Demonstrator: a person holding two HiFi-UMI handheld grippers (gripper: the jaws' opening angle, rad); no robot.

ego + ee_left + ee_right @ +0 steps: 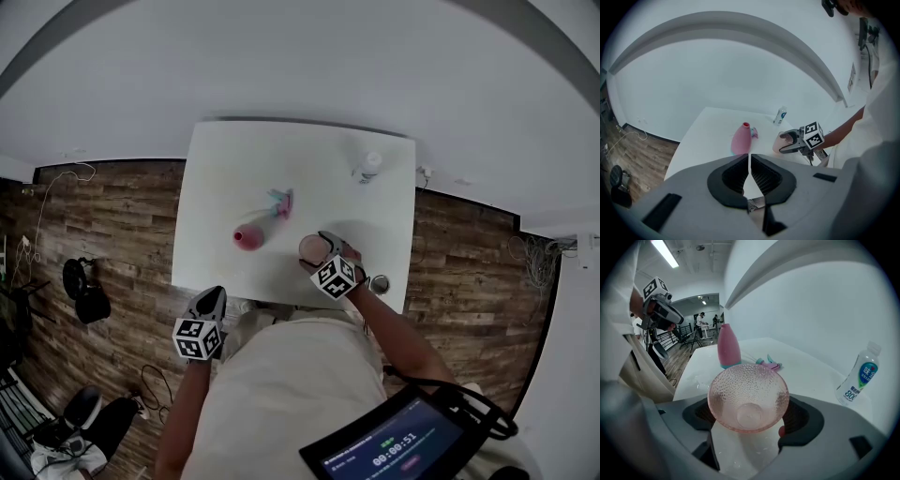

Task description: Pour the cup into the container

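While right tool (750,417) clamps pink cup (748,392); left tool (749,174) closed, empty | bottle (860,377) label reads "300"

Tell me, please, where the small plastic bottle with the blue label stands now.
In the head view the small plastic bottle stands near the far right corner of the white table, beyond the right gripper with its cup, right of the pink container.

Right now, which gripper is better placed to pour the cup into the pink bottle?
Right. The right gripper is shut on the cup, over the table near the pink bottle. The left gripper is empty, jaws together, back at the table's near edge.
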